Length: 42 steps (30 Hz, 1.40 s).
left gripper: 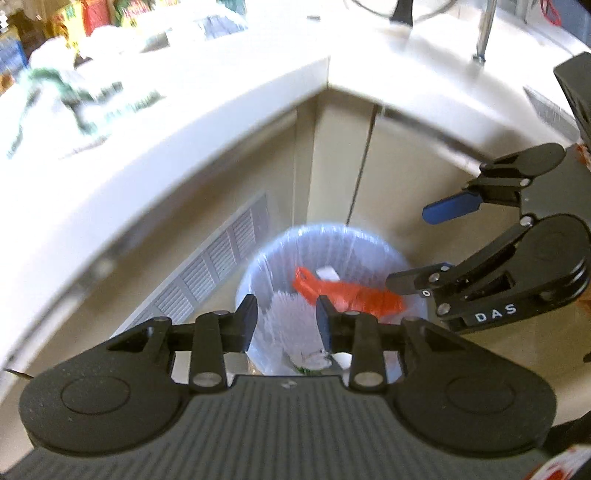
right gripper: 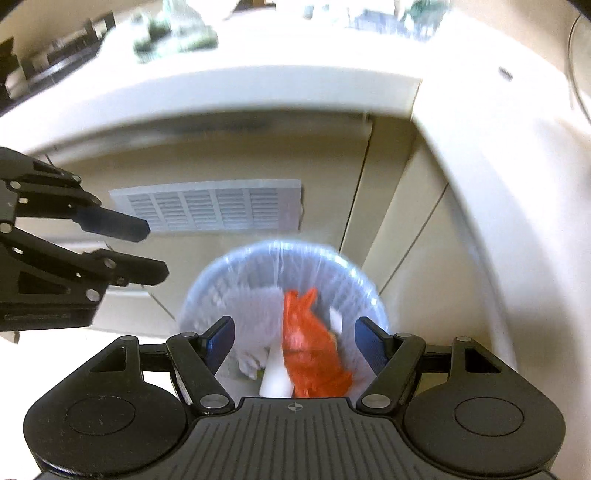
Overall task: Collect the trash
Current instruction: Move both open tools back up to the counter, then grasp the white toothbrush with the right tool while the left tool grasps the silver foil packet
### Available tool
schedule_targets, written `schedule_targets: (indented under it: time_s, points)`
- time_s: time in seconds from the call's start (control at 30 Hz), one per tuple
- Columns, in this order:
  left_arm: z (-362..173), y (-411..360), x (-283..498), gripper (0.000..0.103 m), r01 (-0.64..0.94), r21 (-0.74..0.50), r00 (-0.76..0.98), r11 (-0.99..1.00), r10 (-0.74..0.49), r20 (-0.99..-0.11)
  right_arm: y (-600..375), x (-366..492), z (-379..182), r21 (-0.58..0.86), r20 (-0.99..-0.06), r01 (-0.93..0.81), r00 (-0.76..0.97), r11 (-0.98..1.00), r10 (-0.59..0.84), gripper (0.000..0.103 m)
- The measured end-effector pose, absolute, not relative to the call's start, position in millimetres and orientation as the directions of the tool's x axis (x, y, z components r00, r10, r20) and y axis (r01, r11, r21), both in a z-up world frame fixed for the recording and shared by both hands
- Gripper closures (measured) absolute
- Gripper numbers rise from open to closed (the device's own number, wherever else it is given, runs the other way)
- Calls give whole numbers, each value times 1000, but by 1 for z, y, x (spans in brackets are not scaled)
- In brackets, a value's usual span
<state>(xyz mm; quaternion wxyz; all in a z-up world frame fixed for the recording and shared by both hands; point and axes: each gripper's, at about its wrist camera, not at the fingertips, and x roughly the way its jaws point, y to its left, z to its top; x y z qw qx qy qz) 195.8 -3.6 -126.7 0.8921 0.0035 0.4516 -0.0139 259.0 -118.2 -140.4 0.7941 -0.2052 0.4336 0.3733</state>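
We see both grippers above a round waste bin [left gripper: 332, 236] lined with a clear plastic bag, standing on the floor in the inside corner of an L-shaped white countertop [left gripper: 221, 110]. The bin sits close against the beige cabinet fronts [left gripper: 332, 147], just beside a white louvred vent grille [right gripper: 210, 206] set low in the left cabinet face.

Trash is in the bin: an orange plastic bag [right gripper: 310, 354] lies near the middle, crumpled white paper [left gripper: 291, 321] just beside it, and a flat white piece [right gripper: 275, 376] against the orange bag.

Our left gripper [left gripper: 286, 323] has its jaws apart with a narrow gap, nothing between the pads. Our right gripper [right gripper: 293, 341] has its jaws wide apart, also empty. Each shows in the other's view, held near the bin's rim.

On the countertop: at the far left edge, a crumpled clear wrapper with green print [left gripper: 74, 96], blurred. More packaging farther back, too blurred to name. A chrome pole [left gripper: 485, 29] stands on the right wing of the countertop. Whole scene is motion-blurred.
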Motion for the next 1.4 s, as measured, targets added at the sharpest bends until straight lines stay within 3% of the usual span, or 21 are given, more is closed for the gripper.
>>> schedule_targets:
  time_s: [0.43, 0.83, 1.1, 1.4]
  points:
    - [-45, 16, 194, 61, -40, -15, 725, 999, 19, -688, -130, 257, -53, -11, -719, -727, 483, 687, 500, 31]
    - [-11, 32, 208, 50, -76, -9, 779, 997, 54, -624, -152, 285, -15, -63, -649, -651, 602, 757, 464, 31]
    - [-3, 36, 248, 45, -143, 2, 787, 990, 115, -606, -173, 362, 0, -97, -635, -675, 608, 732, 477, 31]
    - [-4, 32, 327, 42, -78, 133, 762, 988, 145, -631, -188, 484, -4, -167, -657, -737, 579, 655, 483, 31]
